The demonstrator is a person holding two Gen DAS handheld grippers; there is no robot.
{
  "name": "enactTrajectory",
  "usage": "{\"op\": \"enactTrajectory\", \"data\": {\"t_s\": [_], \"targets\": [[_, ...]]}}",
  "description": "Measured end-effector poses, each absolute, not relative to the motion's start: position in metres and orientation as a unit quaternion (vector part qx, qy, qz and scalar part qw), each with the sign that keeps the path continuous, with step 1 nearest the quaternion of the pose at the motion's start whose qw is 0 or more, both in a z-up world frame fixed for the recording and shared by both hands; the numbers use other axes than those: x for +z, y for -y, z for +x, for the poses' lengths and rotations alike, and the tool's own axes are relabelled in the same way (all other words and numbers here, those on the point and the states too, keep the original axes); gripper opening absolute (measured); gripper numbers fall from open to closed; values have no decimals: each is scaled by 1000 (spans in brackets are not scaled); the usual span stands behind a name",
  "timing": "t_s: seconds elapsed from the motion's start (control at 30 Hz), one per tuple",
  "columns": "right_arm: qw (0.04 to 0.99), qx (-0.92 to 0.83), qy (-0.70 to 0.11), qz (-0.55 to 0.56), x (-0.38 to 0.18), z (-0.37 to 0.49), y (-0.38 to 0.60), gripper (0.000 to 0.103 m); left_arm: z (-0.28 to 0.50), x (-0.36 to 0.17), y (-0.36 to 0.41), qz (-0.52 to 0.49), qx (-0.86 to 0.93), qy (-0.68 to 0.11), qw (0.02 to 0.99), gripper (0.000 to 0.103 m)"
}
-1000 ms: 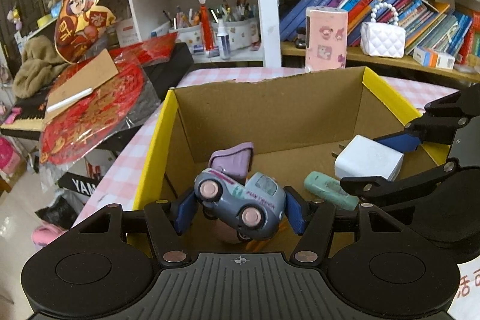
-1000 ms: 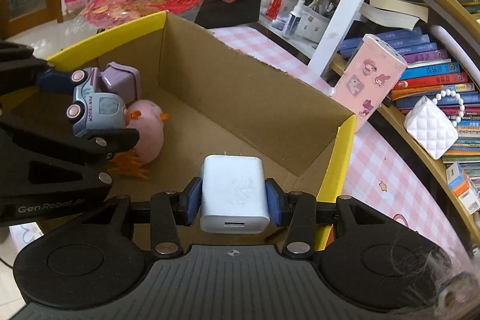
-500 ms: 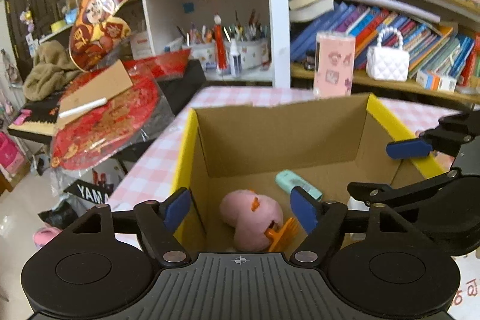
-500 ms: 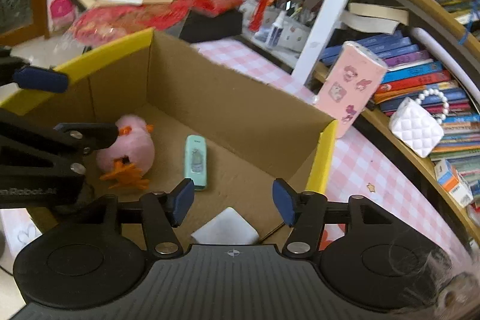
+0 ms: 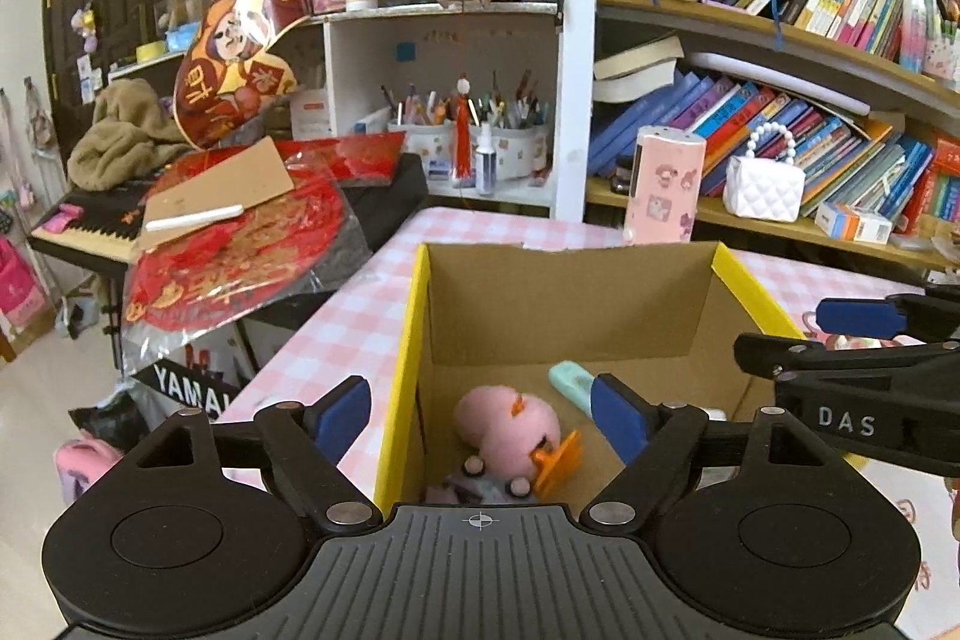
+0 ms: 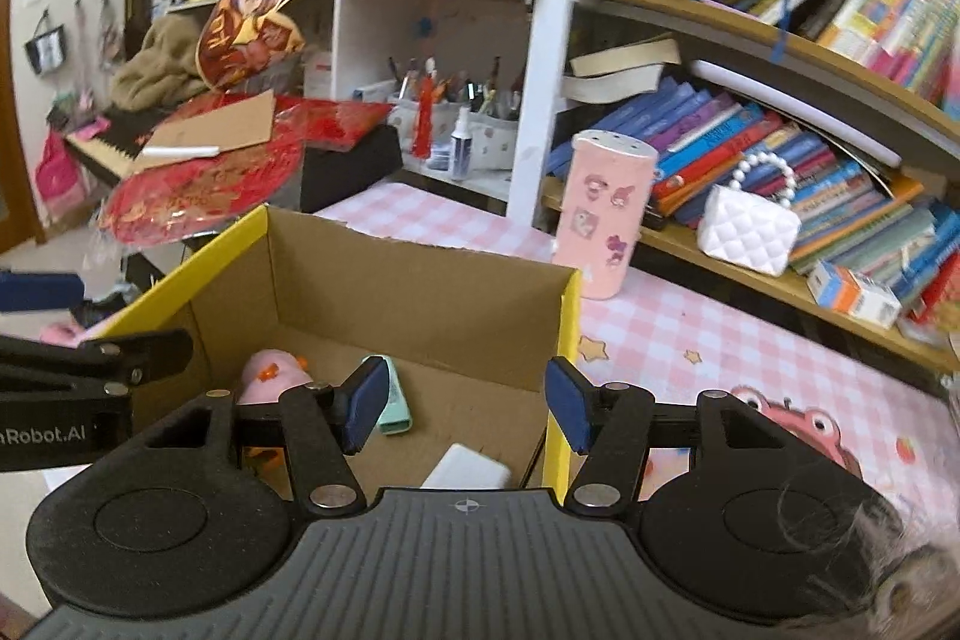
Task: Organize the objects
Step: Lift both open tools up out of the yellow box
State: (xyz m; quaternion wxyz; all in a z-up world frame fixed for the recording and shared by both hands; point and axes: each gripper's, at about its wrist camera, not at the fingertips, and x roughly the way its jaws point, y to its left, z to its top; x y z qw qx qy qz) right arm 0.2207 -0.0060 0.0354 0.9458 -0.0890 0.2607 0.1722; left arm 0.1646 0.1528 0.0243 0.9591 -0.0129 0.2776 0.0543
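Now both my grippers hang empty over the cardboard box [image 5: 576,316].

Inside it, below my wide-open left gripper [image 5: 480,415], lie the pink plush [image 5: 504,427], the toy car [image 5: 480,487] and the mint case [image 5: 570,382]; the white charger [image 6: 465,466] lies under my right gripper [image 6: 462,406], its 2 fingers spread wide, touching nothing.

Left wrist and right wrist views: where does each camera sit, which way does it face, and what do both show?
Left wrist: on the left hand-held gripper, looking down into the cardboard box toward the bookshelf; its open fingers and the right hand-held gripper show.
Right wrist: on the right hand-held gripper, over the box's right wall, facing the same shelves; the left hand-held gripper shows at left.
Shared: box, pink plush toy, mint eraser, pink case.
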Motion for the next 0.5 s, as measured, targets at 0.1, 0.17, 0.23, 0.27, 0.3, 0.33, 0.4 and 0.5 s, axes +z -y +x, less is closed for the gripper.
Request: {"op": "enactTrajectory", "data": {"t_s": [0.1,0.17,0.23,0.27,0.3,0.33,0.4,0.5], "targets": [[948,163,-262,-85,34,206,6,55,153,22,-155,-14,52,-281,958,83],[948,159,-264,-83,33,194,5,55,144,20,-157,-16,51,-284,957,83],[947,156,-268,-81,31,184,4,55,135,18,-159,-17,49,-287,956,83],[947,155,-271,-79,29,179,4,55,131,17,-159,-18,49,-289,956,83],[946,153,-274,-77,28,174,4,55,127,16,-160,-18,48,-291,955,83],[946,152,-277,-76,27,170,4,55,122,15,-160,-18,48,-294,955,83],[944,149,-285,-73,23,159,3,55,114,13,-161,-19,50,-297,953,84],[942,143,-295,-66,19,145,3,55,102,9,-163,-22,55,-303,951,87]]}}
